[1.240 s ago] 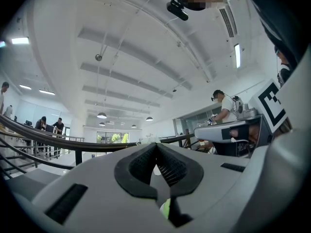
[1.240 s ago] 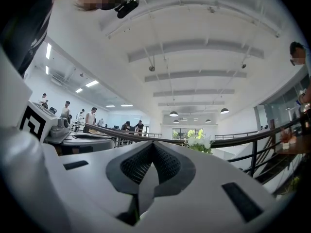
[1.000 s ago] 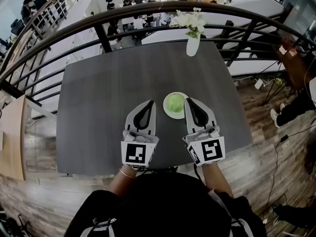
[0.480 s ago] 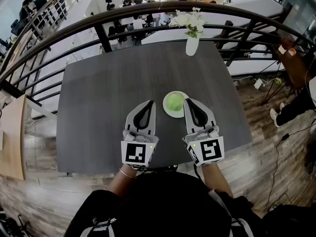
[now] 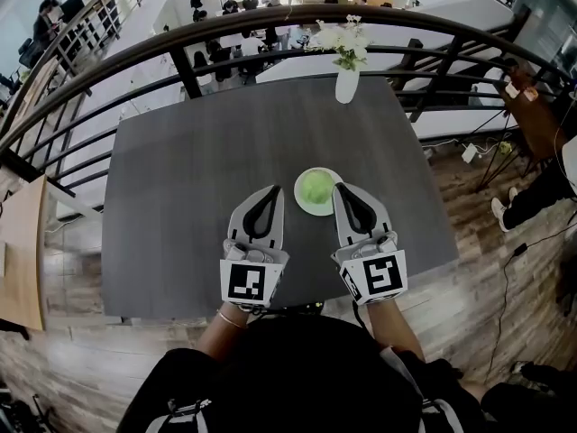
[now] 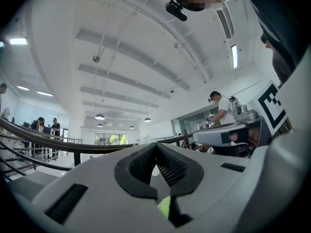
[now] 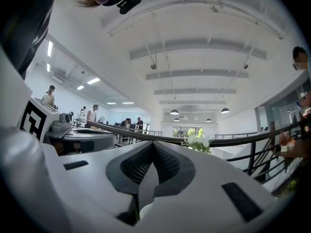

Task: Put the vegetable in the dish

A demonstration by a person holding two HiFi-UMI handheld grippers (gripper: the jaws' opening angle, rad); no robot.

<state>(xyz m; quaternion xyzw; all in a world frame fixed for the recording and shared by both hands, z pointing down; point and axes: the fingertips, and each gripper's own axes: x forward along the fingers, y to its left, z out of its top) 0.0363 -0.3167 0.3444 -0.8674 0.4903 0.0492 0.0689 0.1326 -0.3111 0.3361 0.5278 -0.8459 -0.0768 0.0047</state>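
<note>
The green vegetable (image 5: 316,188) sits in the white dish (image 5: 298,194) on the dark table (image 5: 189,170), the job by all appearances complete, as the left gripper (image 5: 274,188) and right gripper (image 5: 339,188), both clenched and empty, flank the dish.

Round, pale green vegetable (image 5: 316,188) sits in a small white dish (image 5: 302,203), between the jaw tips of left gripper (image 5: 272,188) and right gripper (image 5: 340,187), nearer the right.

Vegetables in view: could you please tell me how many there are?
1: the green vegetable lies in the white dish, between the left gripper and the right gripper. No other shows.
</note>
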